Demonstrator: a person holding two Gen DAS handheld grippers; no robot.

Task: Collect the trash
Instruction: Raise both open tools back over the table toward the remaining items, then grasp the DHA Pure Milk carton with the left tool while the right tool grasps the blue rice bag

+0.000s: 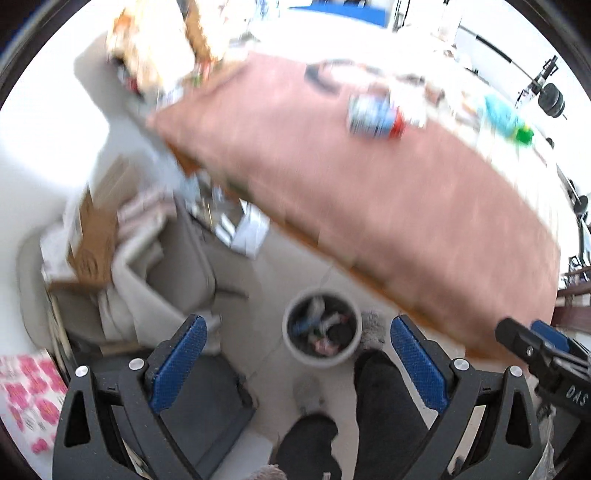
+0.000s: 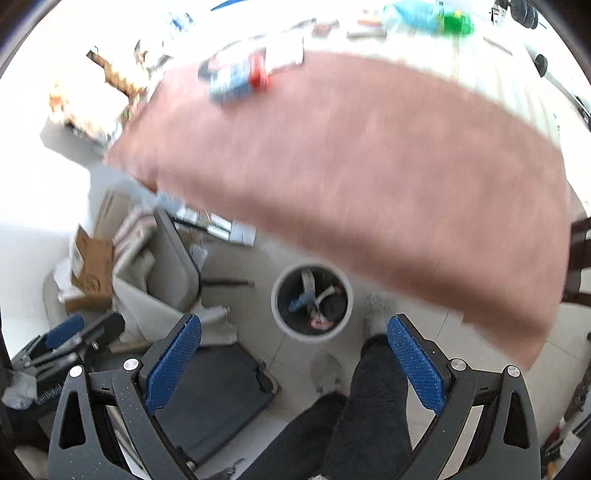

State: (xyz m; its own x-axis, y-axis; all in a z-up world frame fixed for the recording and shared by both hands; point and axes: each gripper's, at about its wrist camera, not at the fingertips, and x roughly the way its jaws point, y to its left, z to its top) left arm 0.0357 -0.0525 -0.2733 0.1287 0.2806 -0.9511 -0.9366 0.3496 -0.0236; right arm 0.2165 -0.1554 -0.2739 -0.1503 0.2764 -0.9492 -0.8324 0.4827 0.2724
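Observation:
A round grey waste bin (image 1: 321, 328) stands on the floor beside the table, holding several pieces of trash; it also shows in the right wrist view (image 2: 312, 301). My left gripper (image 1: 299, 354) is open and empty above the floor, near the bin. My right gripper (image 2: 295, 354) is open and empty, also above the bin area. On the pink-brown table (image 1: 388, 192) lie a crushed blue-and-red wrapper (image 1: 375, 116) and a blue-green bottle (image 1: 508, 123); the wrapper (image 2: 238, 79) and the bottle (image 2: 432, 16) show in the right view too. Both views are blurred.
A grey chair (image 1: 177, 266) with cardboard boxes (image 1: 92, 243) stands left of the bin. The person's dark-trousered legs (image 2: 369, 406) and slippers are below the grippers. The right gripper's tip (image 1: 535, 347) shows at the left view's right edge. A dark mat (image 2: 218, 391) lies on the tiled floor.

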